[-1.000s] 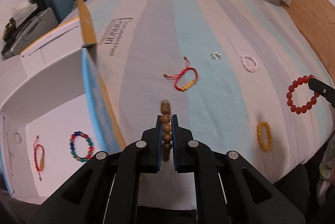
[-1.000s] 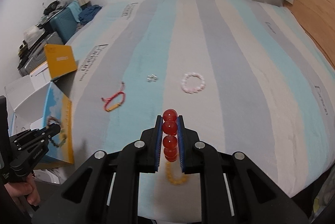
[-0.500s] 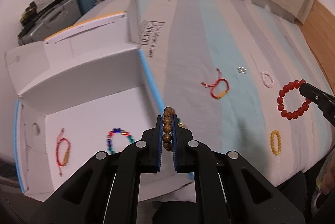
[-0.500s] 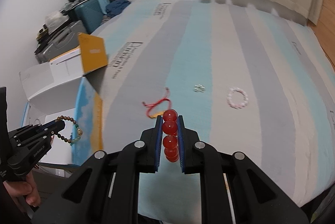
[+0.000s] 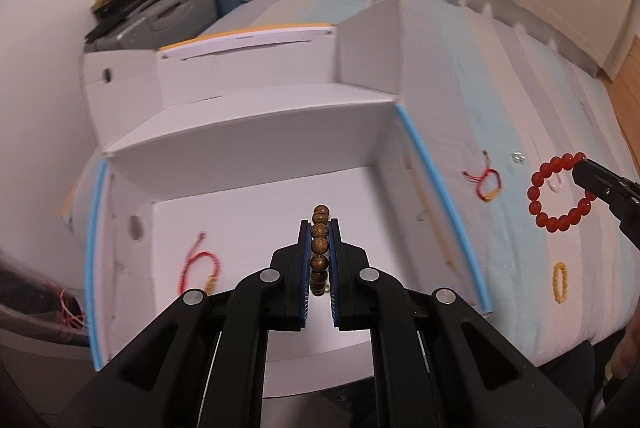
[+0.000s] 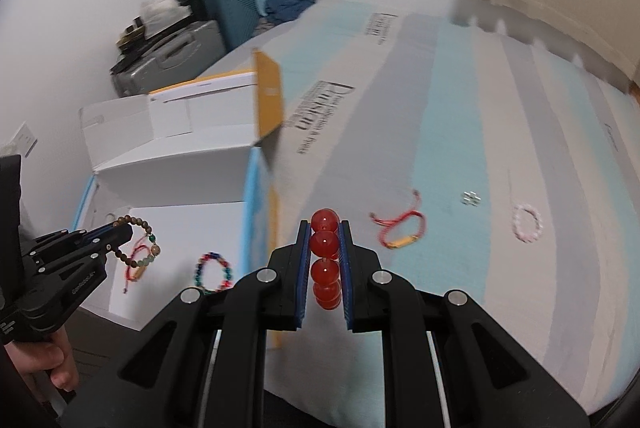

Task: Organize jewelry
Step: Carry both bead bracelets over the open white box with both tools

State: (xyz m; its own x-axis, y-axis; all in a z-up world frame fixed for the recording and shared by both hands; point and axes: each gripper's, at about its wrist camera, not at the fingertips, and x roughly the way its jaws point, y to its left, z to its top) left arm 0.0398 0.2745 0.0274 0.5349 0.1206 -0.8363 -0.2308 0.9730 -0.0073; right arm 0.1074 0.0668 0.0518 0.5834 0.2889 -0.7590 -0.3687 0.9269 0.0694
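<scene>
Left wrist view, left gripper (image 5: 319,248) pinching a brown wooden bead bracelet (image 5: 320,246) above the open white box (image 5: 256,131), right gripper (image 5: 582,167) at three o'clock pinching a red bead bracelet (image 5: 538,183) above the striped bed (image 5: 500,99), red cord bracelet (image 5: 200,268) on the box floor at nine o'clock.

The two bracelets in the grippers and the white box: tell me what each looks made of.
Brown bead bracelet in the left gripper: likely wood, matte with visible grain.
Red bead bracelet in the right gripper: glossy, translucent, perhaps glass, resin or stone.
White box: thin folded cardboard, with creased flaps.
</scene>
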